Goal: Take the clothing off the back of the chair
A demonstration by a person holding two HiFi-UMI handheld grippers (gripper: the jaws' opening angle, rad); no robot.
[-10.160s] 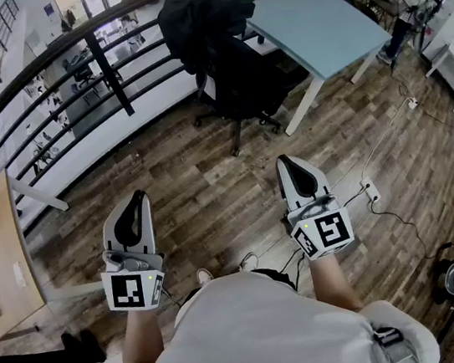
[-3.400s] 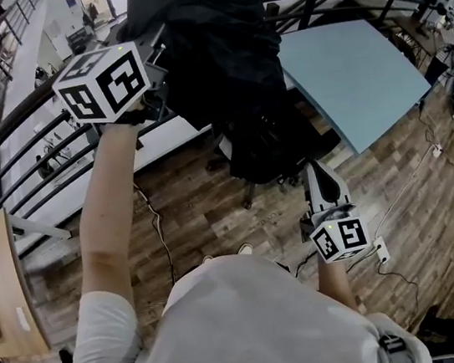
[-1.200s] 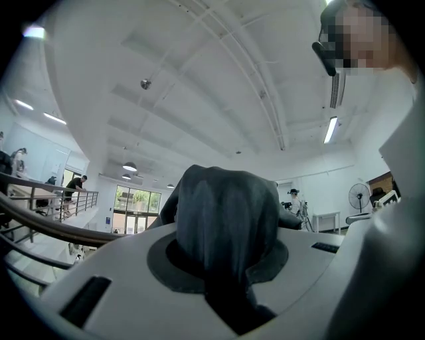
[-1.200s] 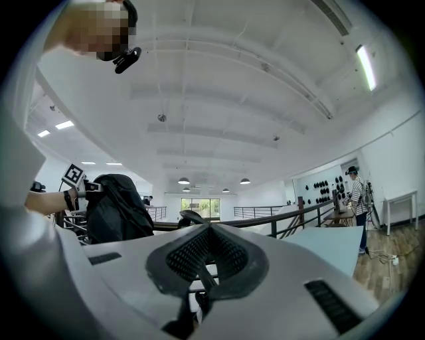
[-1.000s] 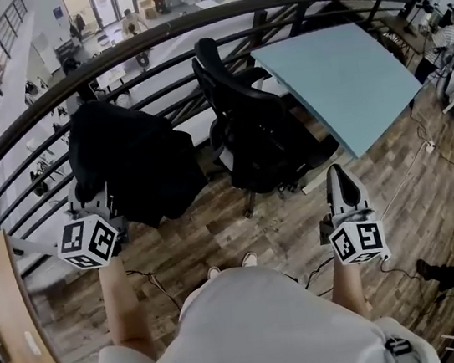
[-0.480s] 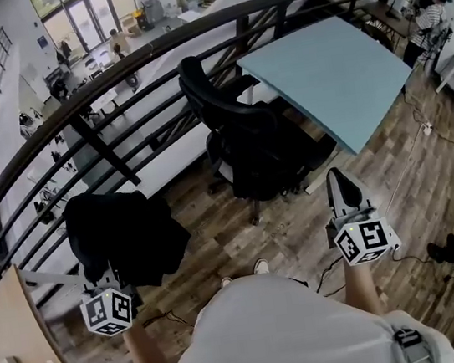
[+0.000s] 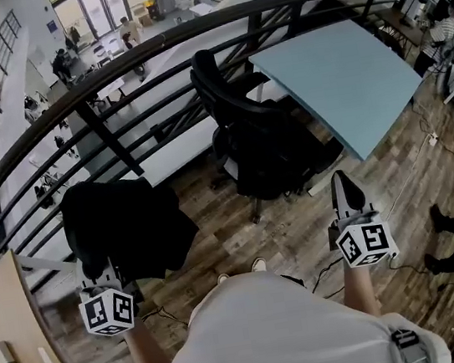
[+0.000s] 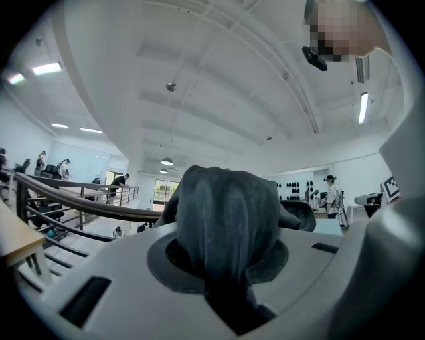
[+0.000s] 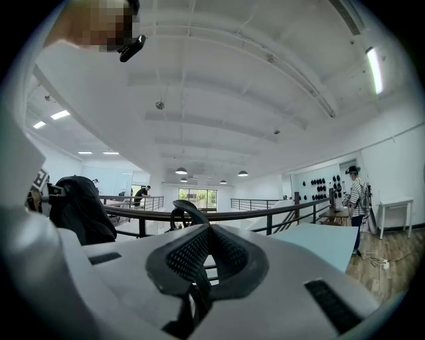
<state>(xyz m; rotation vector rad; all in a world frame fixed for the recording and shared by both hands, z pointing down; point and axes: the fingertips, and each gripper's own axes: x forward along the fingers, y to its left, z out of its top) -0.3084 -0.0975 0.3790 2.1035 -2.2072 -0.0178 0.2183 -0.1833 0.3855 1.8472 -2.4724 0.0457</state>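
pinched in the narrow jaws of the left gripper (image 8: 226,275): dark clothing (image 7: 124,226), bunched, long axis drooping floorward, apart from the chair (image 7: 259,142). right gripper (image 7: 347,192) closed, holding nothing.

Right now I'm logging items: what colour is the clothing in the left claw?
Black; the clothing shows best in the head view.

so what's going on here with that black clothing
A person holds a gripper in each hand. The left gripper is clamped on the black clothing, which hangs clear of the office chair, near the railing. The chair's back is bare. The right gripper is shut and empty.
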